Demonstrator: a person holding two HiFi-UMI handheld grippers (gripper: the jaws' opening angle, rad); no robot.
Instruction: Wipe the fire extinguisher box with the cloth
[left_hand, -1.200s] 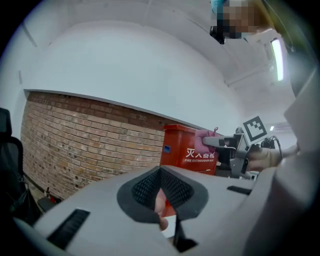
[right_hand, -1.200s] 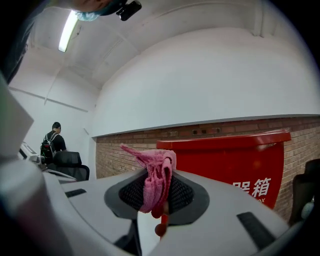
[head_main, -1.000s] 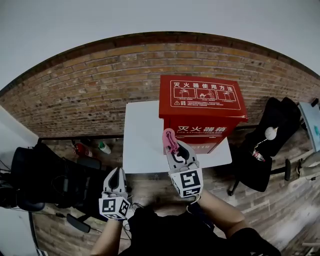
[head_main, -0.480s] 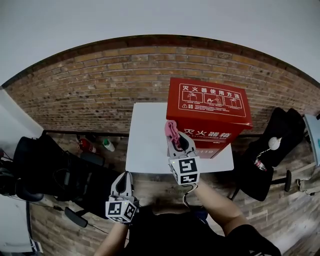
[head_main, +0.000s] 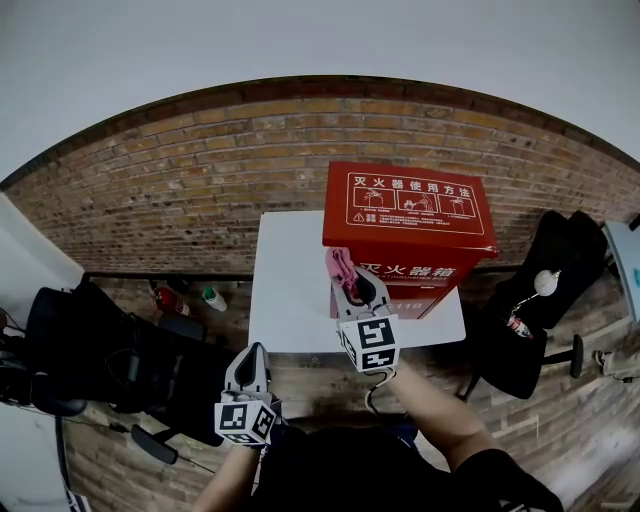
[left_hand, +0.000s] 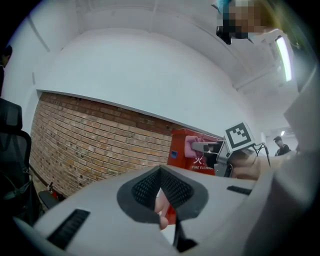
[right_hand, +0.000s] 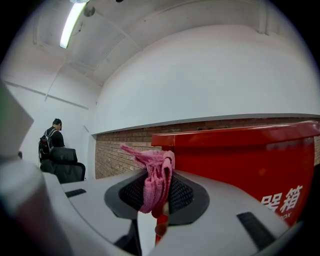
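The right tool (head_main: 352, 288) pinches the pink cloth (head_main: 340, 268) just beside the near left corner of the red fire extinguisher box (head_main: 410, 215) on the white table (head_main: 290, 290). The left tool (head_main: 250, 362), pressed together and empty, hangs low and near. Wiping looks barely begun; contact is unclear.

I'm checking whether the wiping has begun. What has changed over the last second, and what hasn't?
The right claw has edged forward over the table toward the front of the fire extinguisher box. The head camera shifted too, so the move looks small. Nothing was picked up or let go: it stays shut on the pink cloth. The left claw stays low, shut and empty.
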